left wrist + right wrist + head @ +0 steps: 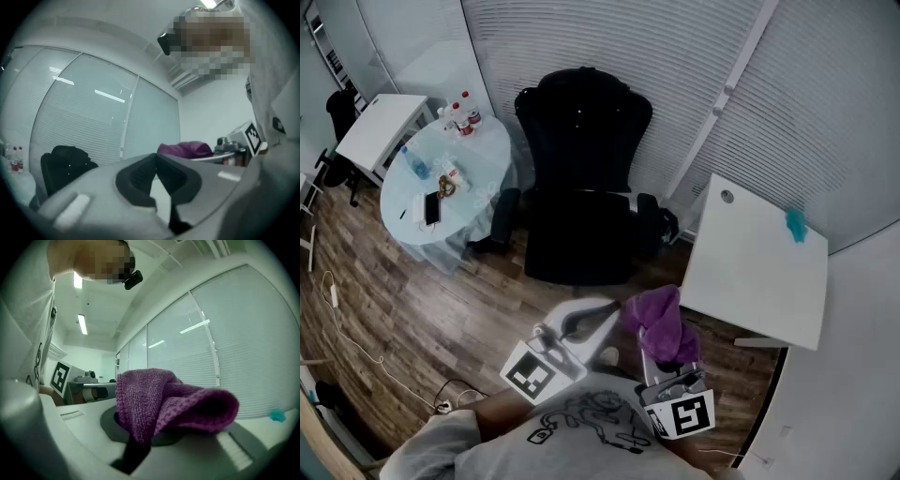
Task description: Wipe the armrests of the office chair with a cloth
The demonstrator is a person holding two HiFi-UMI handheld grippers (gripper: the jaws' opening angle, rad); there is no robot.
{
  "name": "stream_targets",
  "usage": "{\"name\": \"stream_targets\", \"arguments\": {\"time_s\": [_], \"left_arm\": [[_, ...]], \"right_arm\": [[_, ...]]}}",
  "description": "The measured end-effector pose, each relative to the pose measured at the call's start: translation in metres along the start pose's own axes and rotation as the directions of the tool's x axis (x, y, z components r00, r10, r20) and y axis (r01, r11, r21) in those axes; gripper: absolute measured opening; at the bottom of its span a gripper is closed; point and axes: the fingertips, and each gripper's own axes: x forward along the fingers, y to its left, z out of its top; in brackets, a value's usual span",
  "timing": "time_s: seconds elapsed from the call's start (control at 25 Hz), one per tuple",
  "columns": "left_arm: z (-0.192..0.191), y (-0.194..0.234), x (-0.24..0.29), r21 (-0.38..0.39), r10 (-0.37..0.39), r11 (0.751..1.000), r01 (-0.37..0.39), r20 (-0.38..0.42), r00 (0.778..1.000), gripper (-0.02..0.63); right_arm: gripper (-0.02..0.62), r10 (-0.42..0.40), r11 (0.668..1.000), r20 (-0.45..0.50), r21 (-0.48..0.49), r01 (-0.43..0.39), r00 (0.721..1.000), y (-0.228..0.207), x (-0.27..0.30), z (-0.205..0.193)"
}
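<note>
White blinds (609, 47) rise behind a wood floor (412, 319), round table (492, 164) and desk (750, 272).

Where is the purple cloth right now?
The purple cloth is clamped in the right tongs, low in the head view, in front of the office chair.

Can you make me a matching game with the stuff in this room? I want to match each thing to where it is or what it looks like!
Things:
1. purple cloth
2. office chair
3. round table
4. teal thing

Clues:
A. black, in front of the blinds
B. lies on the white desk
C. held in the right gripper
D. has bottles and a phone on it

Pairs: 1-C, 2-A, 3-D, 4-B
</note>
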Motion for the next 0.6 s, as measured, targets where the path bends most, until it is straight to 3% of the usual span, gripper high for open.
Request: {"name": "stream_targets", "arguments": {"time_s": [0.6], "left_arm": [[-0.005,-0.014,0.029,-0.007,0.007,1.000,-0.008,-0.011,1.000,0.000]], "right_arm": [[0.037,0.015,0.999,0.027,0.028,-0.015,1.000,-0.030,-0.015,0.004]]}}
